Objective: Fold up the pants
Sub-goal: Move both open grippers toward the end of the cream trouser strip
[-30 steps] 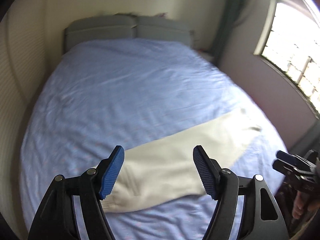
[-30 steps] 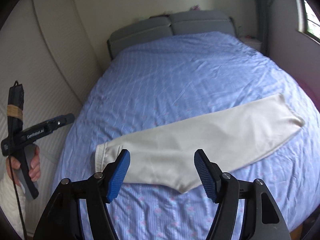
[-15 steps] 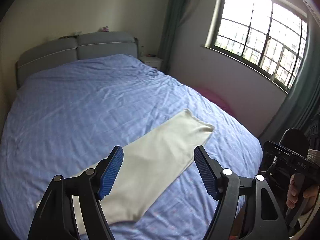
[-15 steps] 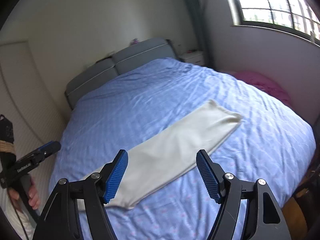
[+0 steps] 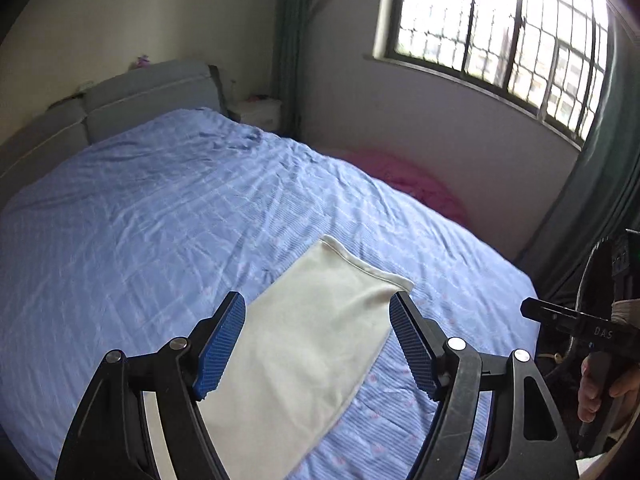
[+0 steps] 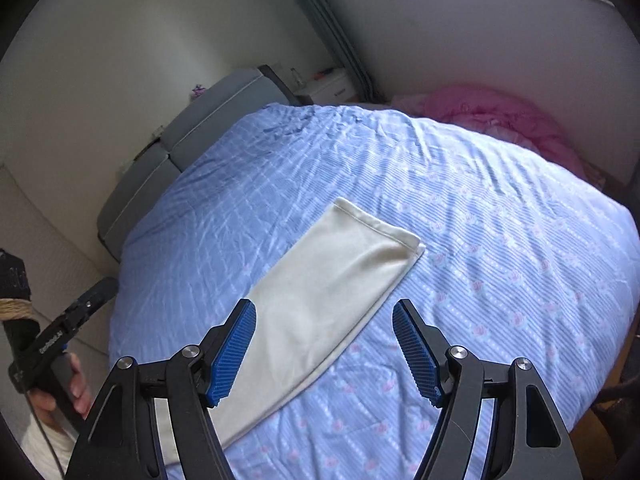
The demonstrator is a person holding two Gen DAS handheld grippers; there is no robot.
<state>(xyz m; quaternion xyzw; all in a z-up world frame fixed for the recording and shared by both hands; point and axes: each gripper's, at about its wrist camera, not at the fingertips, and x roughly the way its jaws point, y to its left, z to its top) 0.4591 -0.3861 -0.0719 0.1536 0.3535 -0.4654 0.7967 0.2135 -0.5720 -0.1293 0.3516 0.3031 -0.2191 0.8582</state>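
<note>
The cream-white pants point(image 5: 304, 344) lie flat on the blue bed point(image 5: 140, 220) as one long strip, leg laid on leg, with the hem end point(image 5: 360, 264) toward the window side. They also show in the right wrist view point(image 6: 320, 304). My left gripper point(image 5: 318, 346) is open and empty, held above the pants. My right gripper point(image 6: 324, 350) is open and empty, also above the pants near their lower edge. The waist end is hidden behind the gripper bodies.
A grey headboard point(image 5: 132, 92) stands at the bed's far end. A pink blanket point(image 6: 500, 120) lies between bed and window wall. A nightstand point(image 6: 328, 84) sits in the corner. The other gripper shows at the right edge point(image 5: 576, 324) and left edge point(image 6: 60, 336).
Both grippers have swung right along the pants, from the waist end toward the hem end near the window. Both stayed open. The pants have not moved.
</note>
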